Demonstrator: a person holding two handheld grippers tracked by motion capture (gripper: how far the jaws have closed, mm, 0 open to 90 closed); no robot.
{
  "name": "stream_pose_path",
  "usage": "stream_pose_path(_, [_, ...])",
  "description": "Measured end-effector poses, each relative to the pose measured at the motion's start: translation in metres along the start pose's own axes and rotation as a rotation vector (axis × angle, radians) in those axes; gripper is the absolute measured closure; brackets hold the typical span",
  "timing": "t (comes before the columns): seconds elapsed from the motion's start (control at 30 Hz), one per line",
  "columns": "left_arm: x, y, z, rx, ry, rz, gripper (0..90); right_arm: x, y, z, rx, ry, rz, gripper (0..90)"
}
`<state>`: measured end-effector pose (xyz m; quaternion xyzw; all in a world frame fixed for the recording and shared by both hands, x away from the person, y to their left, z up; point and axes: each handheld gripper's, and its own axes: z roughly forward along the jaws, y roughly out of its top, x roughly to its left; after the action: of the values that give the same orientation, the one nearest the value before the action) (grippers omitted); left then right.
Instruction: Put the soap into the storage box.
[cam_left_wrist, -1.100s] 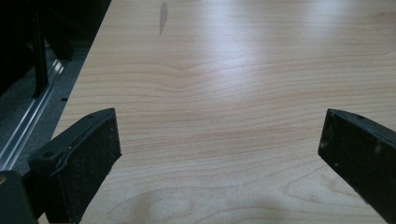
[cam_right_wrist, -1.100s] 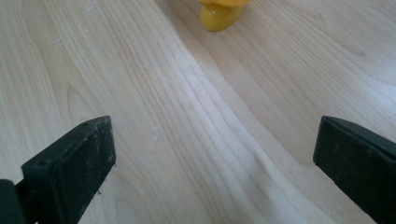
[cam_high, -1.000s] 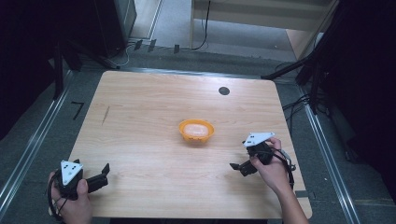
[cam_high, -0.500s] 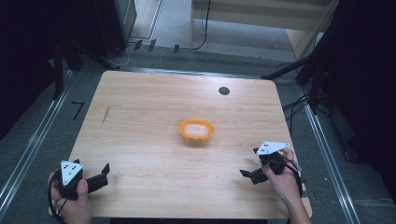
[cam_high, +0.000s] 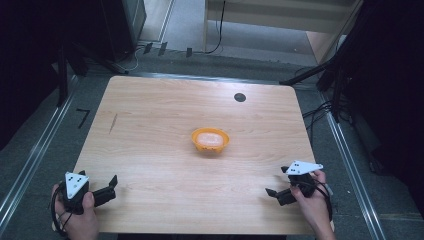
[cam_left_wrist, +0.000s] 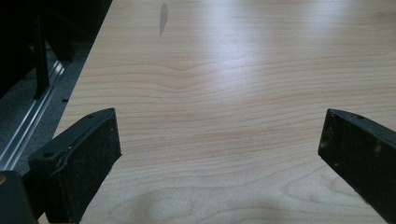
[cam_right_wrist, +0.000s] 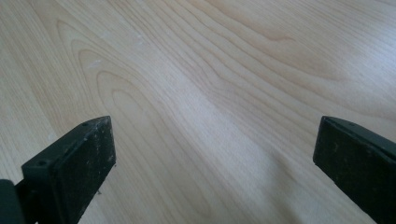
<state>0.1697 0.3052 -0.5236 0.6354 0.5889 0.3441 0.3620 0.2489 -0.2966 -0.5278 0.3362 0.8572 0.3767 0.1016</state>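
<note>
An orange bowl (cam_high: 210, 141) with something pale inside sits near the middle of the wooden table (cam_high: 165, 115). My left gripper (cam_high: 111, 183) rests at the table's near left corner, held by a hand, jaws wide apart over bare wood (cam_left_wrist: 219, 126). Over at the near right corner, my right gripper (cam_high: 274, 190) is also open, its jaws pointing left, with nothing but wood grain (cam_right_wrist: 215, 116) between them. Both grippers are well apart from the bowl.
A small black round mark (cam_high: 240, 97) lies on the table's far right part. A thin dark streak (cam_high: 113, 123) marks the left side. Metal rails (cam_high: 30, 160) run along the floor on both sides, with cables (cam_high: 320, 110) at the right.
My right gripper has drawn back from near the bowl toward the near right corner of the table. The left gripper has stayed put.
</note>
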Motion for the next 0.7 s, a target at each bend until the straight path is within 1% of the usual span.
stream_pose_path(0.07, [0.000,0.000,0.000,-0.001,0.000,0.000,0.0,0.000,-0.008,-0.004,-0.009,-0.007,0.011,0.0])
stream_pose_path(0.13, [0.000,0.000,0.000,-0.001,0.001,0.001,0.0,0.000,-0.010,-0.006,-0.012,-0.014,0.015,0.0])
stream_pose_path(0.17, [0.000,0.000,0.000,-0.001,0.001,0.001,0.0,0.000,-0.015,-0.009,-0.022,-0.020,0.024,0.0])
stream_pose_path(0.3, [0.000,0.000,0.000,-0.002,0.002,0.001,0.0,0.001,-0.025,-0.015,-0.038,-0.029,0.040,0.0])
stream_pose_path(0.33, [0.000,0.000,0.000,-0.002,0.002,0.001,0.0,0.001,-0.025,-0.015,-0.038,-0.029,0.040,0.0])
stream_pose_path(0.37, [0.000,0.000,0.000,-0.002,0.002,0.001,0.0,0.001,-0.030,-0.018,-0.045,-0.034,0.046,0.0])
stream_pose_path(0.7, [-0.001,0.000,0.000,-0.005,0.004,0.005,0.0,-0.004,-0.051,-0.038,-0.085,-0.062,0.088,0.0])
